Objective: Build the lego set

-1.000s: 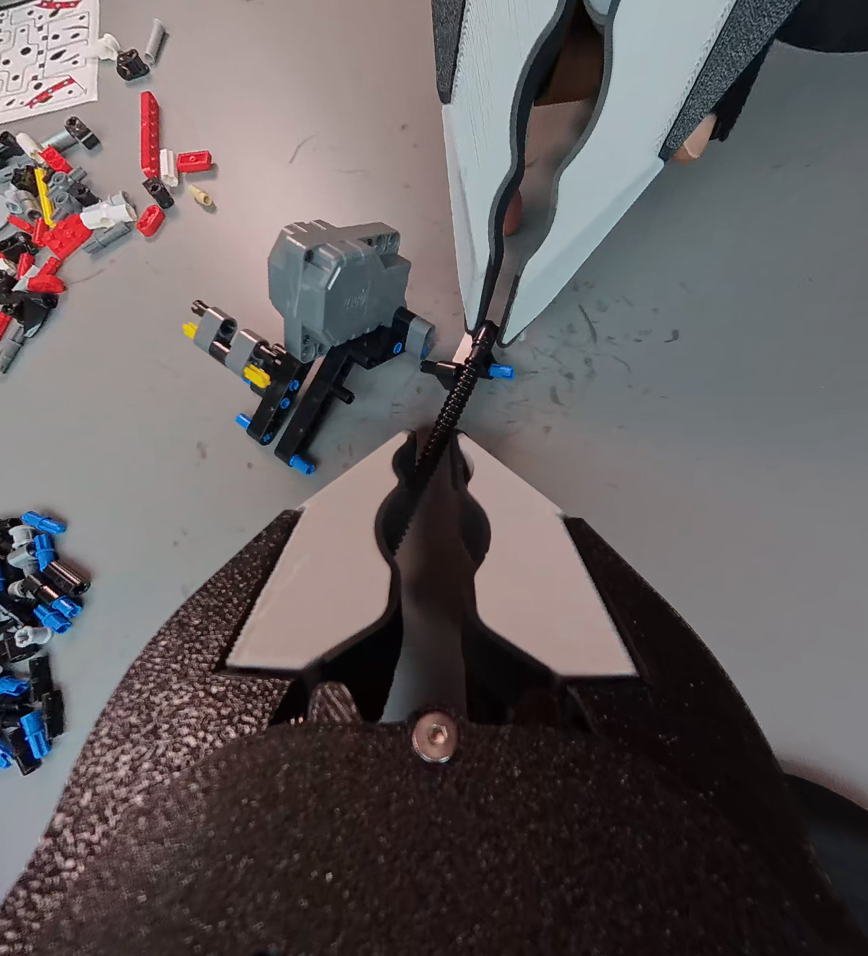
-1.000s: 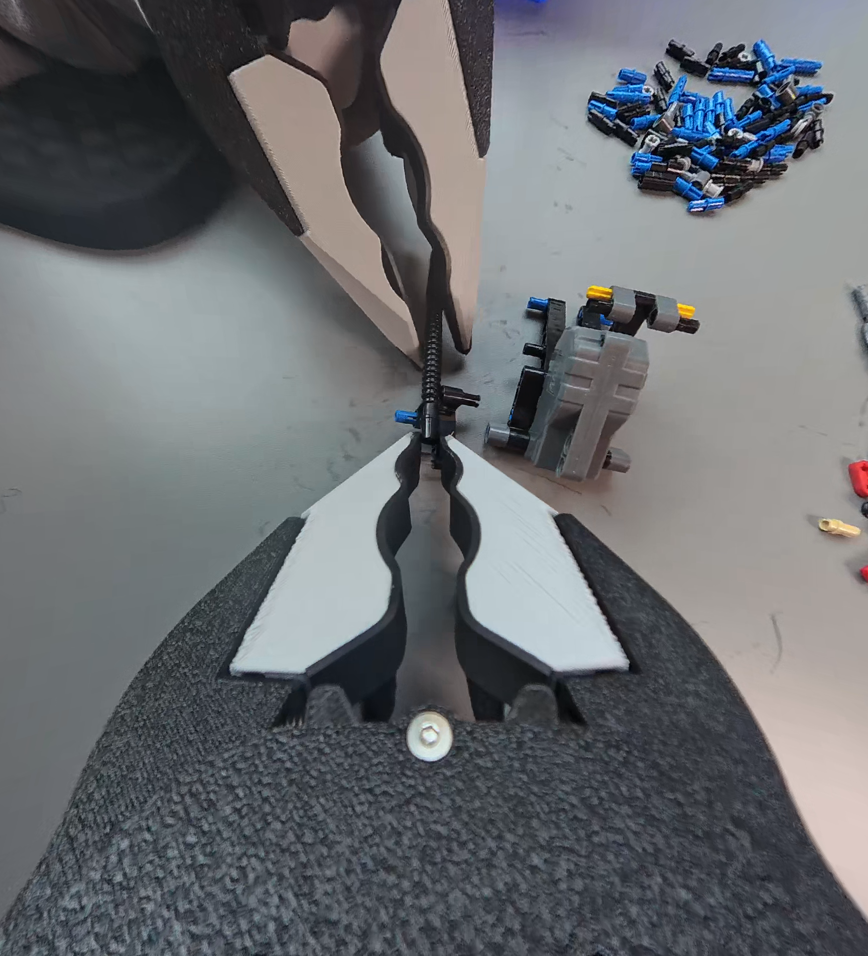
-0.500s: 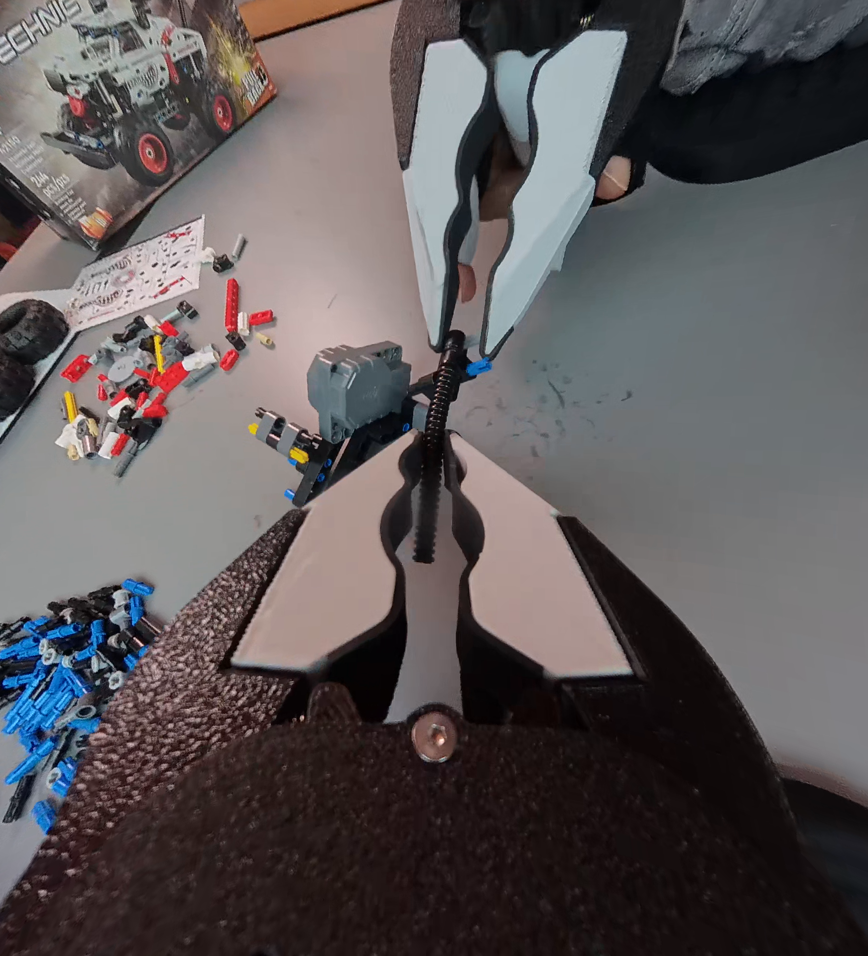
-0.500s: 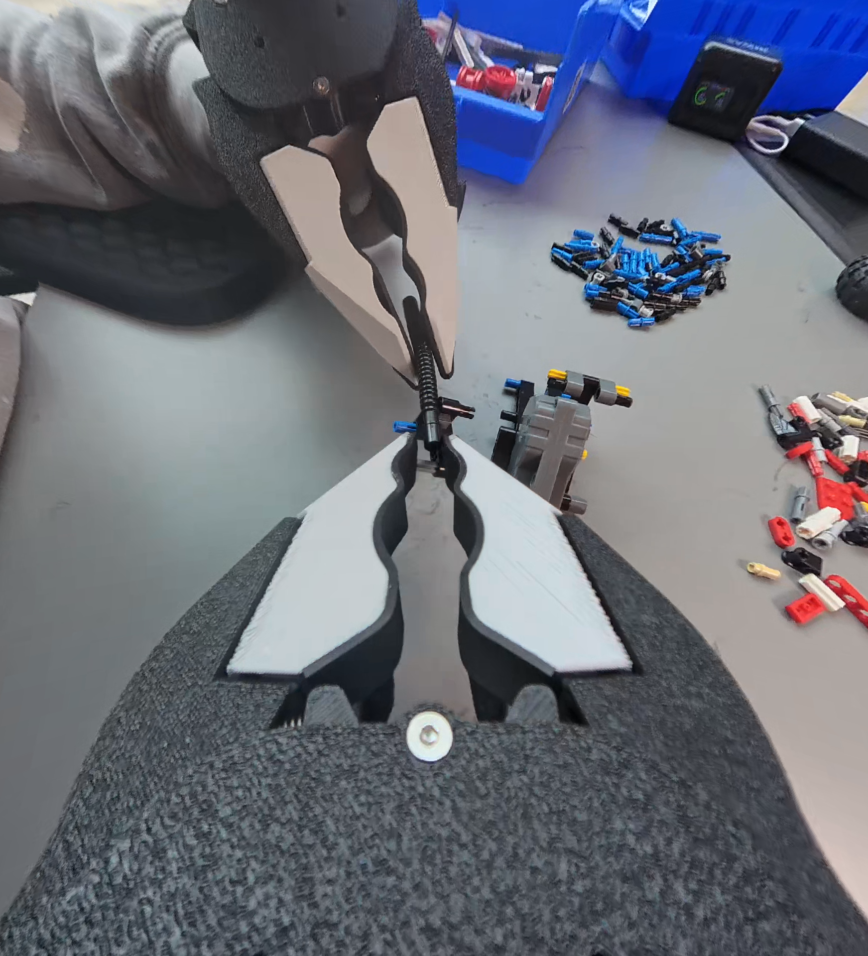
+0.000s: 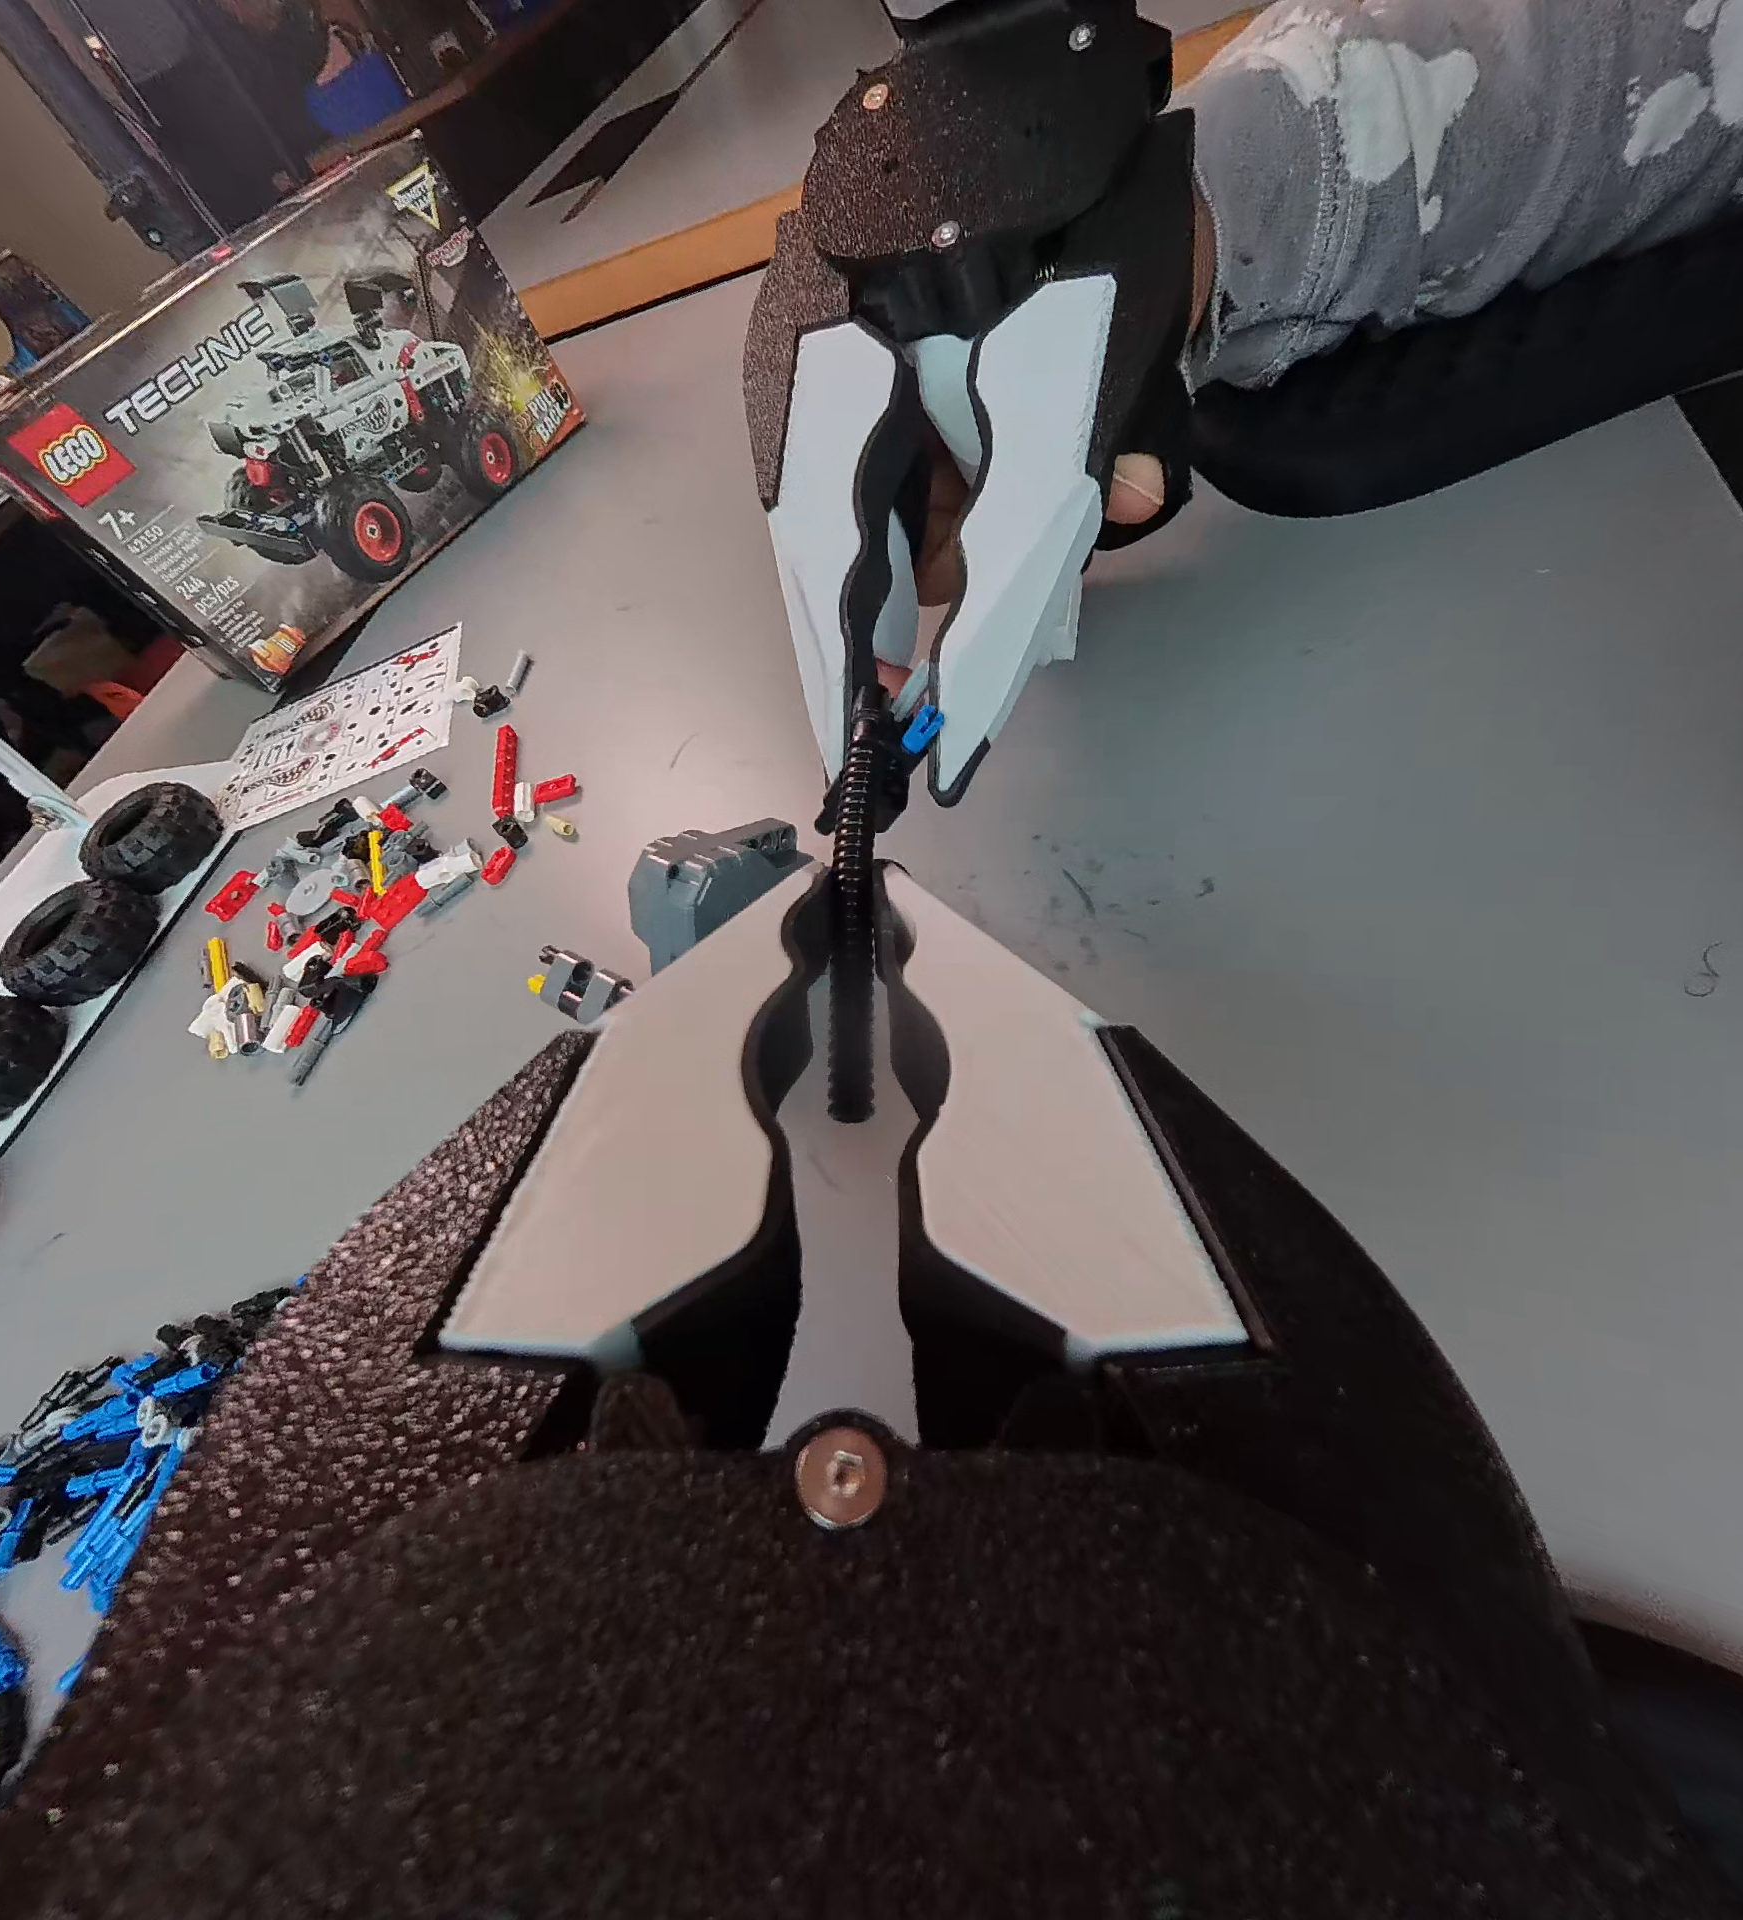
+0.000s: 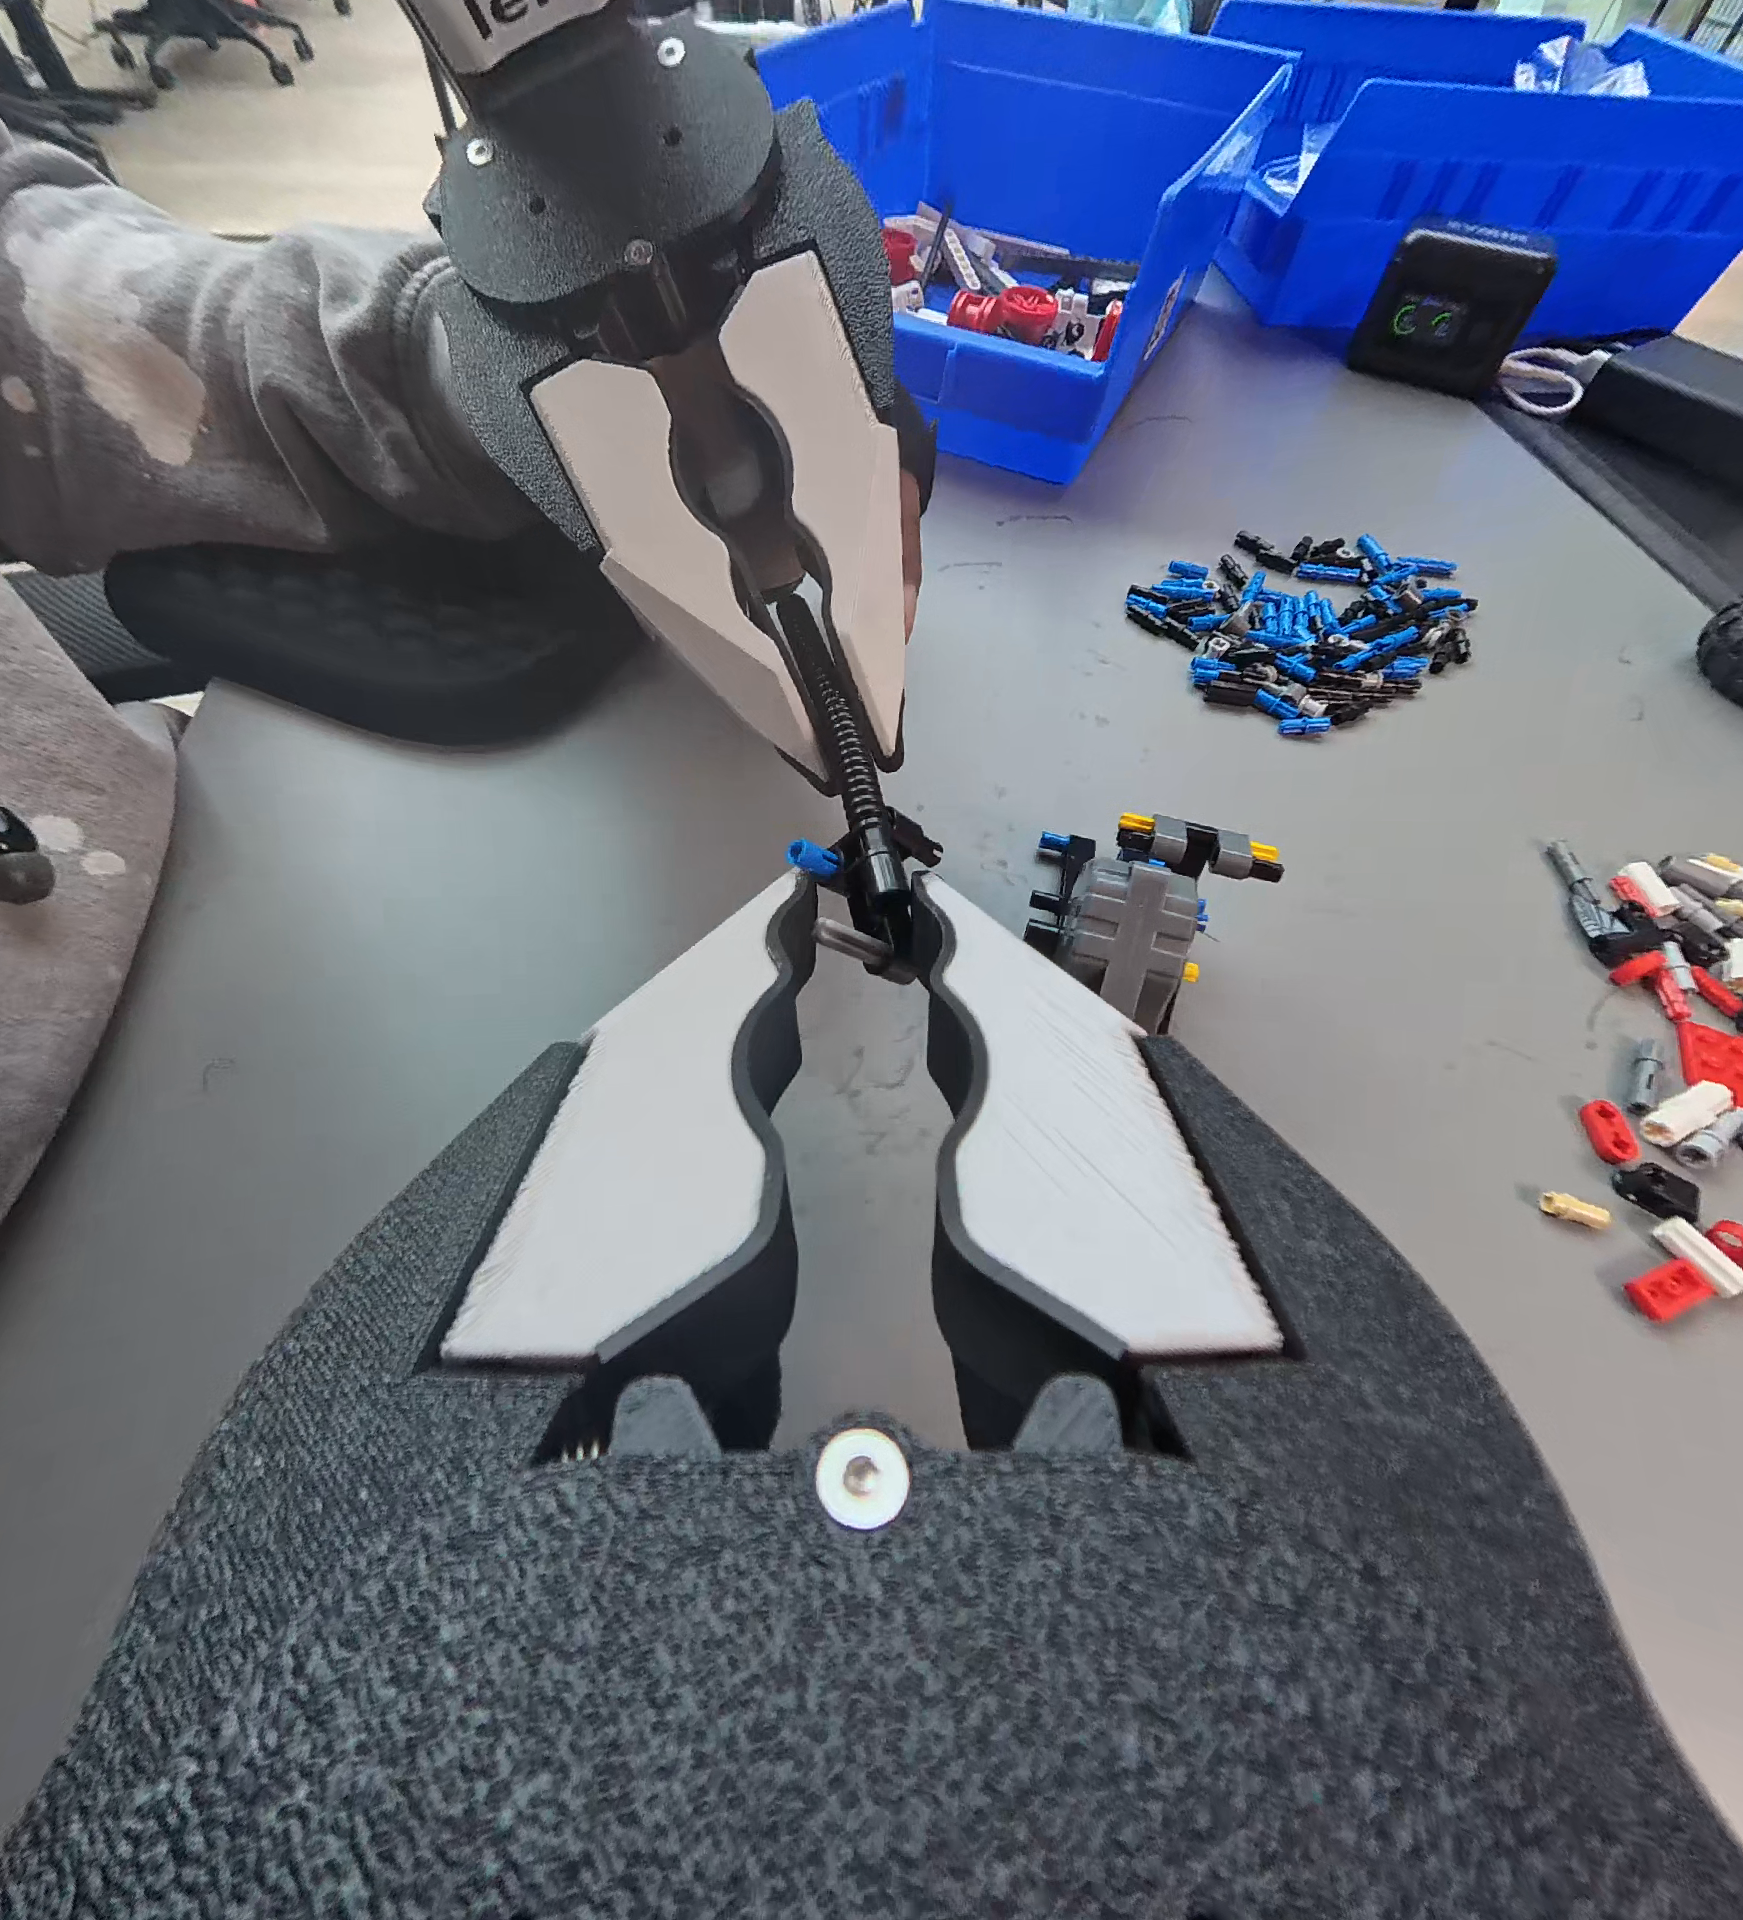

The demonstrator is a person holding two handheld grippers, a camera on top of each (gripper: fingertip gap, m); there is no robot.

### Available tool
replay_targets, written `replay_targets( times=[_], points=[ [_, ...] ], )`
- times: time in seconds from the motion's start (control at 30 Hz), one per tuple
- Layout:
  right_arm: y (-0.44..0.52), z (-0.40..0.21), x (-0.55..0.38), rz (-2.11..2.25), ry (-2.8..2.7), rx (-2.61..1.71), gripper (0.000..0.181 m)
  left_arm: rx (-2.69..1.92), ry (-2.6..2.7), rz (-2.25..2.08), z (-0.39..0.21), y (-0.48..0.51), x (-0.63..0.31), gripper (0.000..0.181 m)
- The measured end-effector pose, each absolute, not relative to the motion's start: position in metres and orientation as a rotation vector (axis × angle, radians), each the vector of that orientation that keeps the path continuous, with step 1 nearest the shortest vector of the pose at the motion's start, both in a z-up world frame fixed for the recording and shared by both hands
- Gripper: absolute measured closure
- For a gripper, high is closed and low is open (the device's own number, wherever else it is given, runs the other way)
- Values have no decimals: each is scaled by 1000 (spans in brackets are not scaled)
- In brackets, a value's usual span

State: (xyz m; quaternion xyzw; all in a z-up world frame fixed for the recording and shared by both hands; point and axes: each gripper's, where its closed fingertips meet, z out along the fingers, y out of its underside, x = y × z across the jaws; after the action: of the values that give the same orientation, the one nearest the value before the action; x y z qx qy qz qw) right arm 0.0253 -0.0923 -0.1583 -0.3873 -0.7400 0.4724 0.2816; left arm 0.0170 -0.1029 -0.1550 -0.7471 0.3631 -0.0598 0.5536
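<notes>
holding one black ribbed spring shaft [image 5: 854, 914] between two grippers above the grey table [image 5: 1366, 935]:
- left gripper [image 5: 851, 883]: fingers clenched on the plain end of the shaft, which runs back between the two pale fingers; seen from the other side at [image 6: 846, 748]
- right gripper [image 6: 862, 894]: fingers pinched on the far end of the shaft, at a small black connector [image 6: 872, 883] carrying a blue pin [image 6: 811, 856]; a grey pin sits crosswise just behind the tips; seen from the other side at [image 5: 893, 769]
- shaft clear of the table, spanning tip to tip
- grey motor block assembly [image 6: 1137, 925] with black beams, blue and yellow pins; on the table just right of the right gripper's tips, apart from the shaft
- heap of blue and black pins [image 6: 1303, 639], far right of the table
- mixed heap of red, white, grey and black parts [image 5: 358, 914], beside a sticker sheet [image 5: 358, 727]
- black tyres [image 5: 77, 935] in a row on a white tray, left edge
- set box [image 5: 275, 416], back left
- blue bins [image 6: 1054, 260] holding loose parts, back right
- small black device with lit screen [image 6: 1449, 312] beside the bins
- grey mottled sleeves [image 5: 1469, 177] behind each gripper
</notes>
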Motion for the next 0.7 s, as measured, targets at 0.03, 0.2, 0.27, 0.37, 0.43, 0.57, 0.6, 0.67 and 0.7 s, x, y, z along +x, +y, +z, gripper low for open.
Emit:
replay_targets(
  times=[0.03,0.2,0.27,0.37,0.43,0.57,0.6,0.67,0.7],
  points=[
    [-91,-156,26,1286,-1971,-1041,164,-1765,844,-153,-154,-102,17,173],
    [-89,-140,28,1467,-1894,-1095,164,-1744,722,-240,-142,-98,13,166],
    [-84,-130,28,1570,-1829,-1134,164,-1730,666,-277,-135,-97,8,164],
    [-82,-117,30,1717,-1759,-1167,165,-1683,603,-342,-122,-98,5,169],
    [-84,-113,32,1798,-1736,-1186,165,-1649,579,-380,-113,-99,6,181],
    [-90,-111,33,1900,-1724,-1198,165,-1590,542,-462,-98,-103,10,181],
    [-90,-108,34,1936,-1707,-1200,164,-1583,520,-471,-96,-102,9,178],
    [-89,-101,35,2024,-1661,-1202,164,-1568,487,-530,-93,-102,9,162],
    [-89,-96,37,2074,-1630,-1199,164,-1563,469,-579,-91,-102,9,152]
  ],
)
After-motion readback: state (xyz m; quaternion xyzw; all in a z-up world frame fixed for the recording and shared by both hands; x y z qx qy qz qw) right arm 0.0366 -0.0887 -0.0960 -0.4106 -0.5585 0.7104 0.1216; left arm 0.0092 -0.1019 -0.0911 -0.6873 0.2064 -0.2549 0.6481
